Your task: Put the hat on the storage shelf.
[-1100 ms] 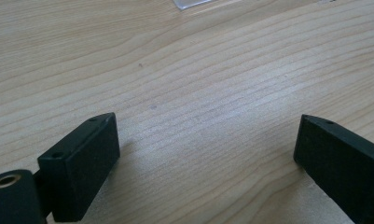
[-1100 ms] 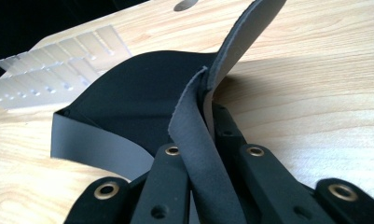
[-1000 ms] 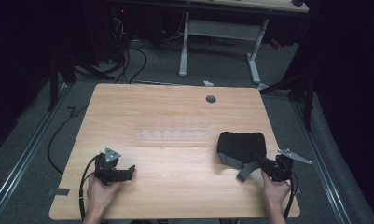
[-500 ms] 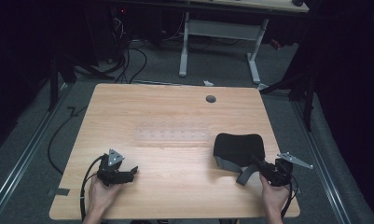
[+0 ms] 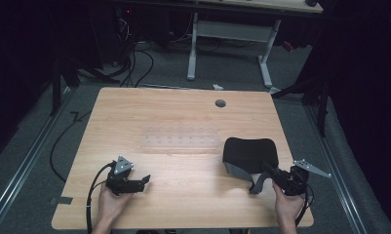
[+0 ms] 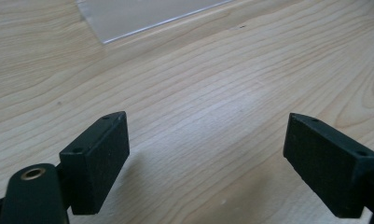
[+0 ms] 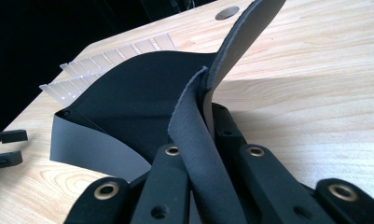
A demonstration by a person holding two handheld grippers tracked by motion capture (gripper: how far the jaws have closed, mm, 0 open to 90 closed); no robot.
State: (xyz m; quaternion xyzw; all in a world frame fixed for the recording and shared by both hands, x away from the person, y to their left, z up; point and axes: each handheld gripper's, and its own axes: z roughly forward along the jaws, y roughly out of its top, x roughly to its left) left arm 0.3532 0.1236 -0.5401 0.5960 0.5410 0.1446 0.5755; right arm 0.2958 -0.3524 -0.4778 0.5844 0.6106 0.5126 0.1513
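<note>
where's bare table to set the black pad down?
Free: wood between the left hand-held gripper and black pad; also the far strip between clear tray and grommet hole. Crowded: near-right corner, where the right hand-held gripper grips the pad.

A darkened lab or workshop: a bare wooden table (image 5: pixel 183 122) stands on grey carpet, cables (image 5: pixel 134 63) trailing across the far floor beside a white desk frame (image 5: pixel 229 36).
</note>
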